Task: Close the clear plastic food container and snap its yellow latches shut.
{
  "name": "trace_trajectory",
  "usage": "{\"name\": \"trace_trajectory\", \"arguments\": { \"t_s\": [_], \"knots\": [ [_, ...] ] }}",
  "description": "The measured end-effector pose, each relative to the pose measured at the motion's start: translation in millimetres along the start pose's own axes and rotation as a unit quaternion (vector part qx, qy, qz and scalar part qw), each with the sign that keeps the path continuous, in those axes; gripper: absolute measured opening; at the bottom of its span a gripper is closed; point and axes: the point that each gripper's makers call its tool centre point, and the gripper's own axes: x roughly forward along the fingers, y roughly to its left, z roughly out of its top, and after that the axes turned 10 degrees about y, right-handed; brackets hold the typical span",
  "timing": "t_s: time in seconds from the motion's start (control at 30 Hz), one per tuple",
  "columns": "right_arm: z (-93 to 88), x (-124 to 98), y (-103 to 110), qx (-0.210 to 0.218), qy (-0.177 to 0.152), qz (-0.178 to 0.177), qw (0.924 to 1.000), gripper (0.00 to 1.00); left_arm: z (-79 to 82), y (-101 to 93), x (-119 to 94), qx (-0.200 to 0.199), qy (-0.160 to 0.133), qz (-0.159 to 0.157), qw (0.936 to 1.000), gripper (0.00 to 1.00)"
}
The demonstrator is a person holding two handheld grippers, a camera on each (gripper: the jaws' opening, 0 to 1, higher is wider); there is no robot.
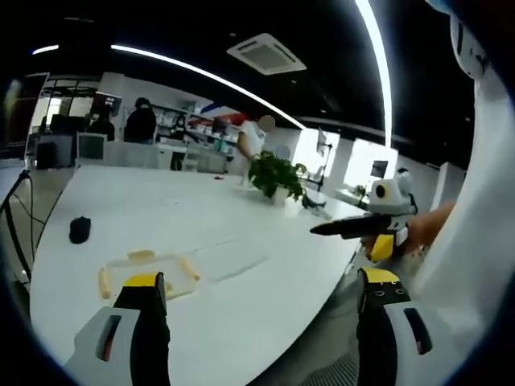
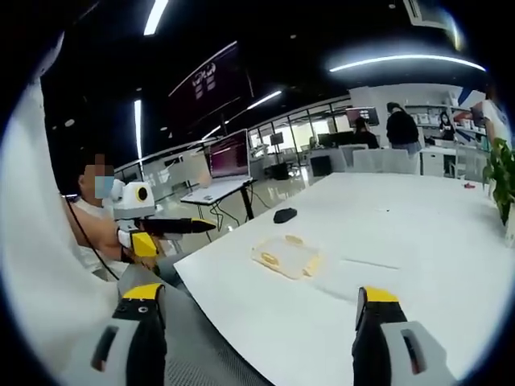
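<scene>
The clear plastic container [image 1: 150,270] lies flat on the white table [image 1: 241,241], with yellow latches along its sides. In the left gripper view it sits just beyond my left jaw; whether the latches are snapped is too small to tell. My left gripper [image 1: 261,280] is open with nothing between its yellow-tipped jaws. The right gripper [image 1: 354,227] enters from the right, held off the table's edge. In the right gripper view the container [image 2: 287,256] lies ahead near the table's near edge. My right gripper [image 2: 257,294] is open and empty. The left gripper [image 2: 173,226] hangs at the left, off the table.
A black mouse [image 1: 79,229] rests on the table beyond the container, also the mouse [image 2: 284,215]. A potted plant [image 1: 276,175] stands farther along the table. A monitor [image 2: 229,155] on a side desk and people [image 1: 141,122] are in the background.
</scene>
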Motion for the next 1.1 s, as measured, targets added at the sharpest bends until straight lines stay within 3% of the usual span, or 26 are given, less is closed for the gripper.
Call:
{"name": "trace_trajectory", "arguments": {
  "t_s": [0.13,0.4,0.73,1.1],
  "knots": [
    [5.5,1,-3,-0.004,-0.002,0.000,1.0000,0.99,2.0,6.3,-4,-0.005,-0.001,0.001,1.0000,0.98],
    [28.2,5,-11,-0.025,-0.020,-0.005,0.9995,0.97,6.1,13.9,-7,0.030,0.016,0.004,0.9994,0.98],
    [36.4,22,-20,-0.071,0.000,-0.009,0.9975,0.94,17.0,44.2,-13,0.057,0.023,0.030,0.9977,0.99],
    [44.6,38,-28,-0.099,0.024,-0.005,0.9948,0.93,16.7,62.6,-11,0.099,0.056,0.022,0.9933,0.96]
  ]
}}
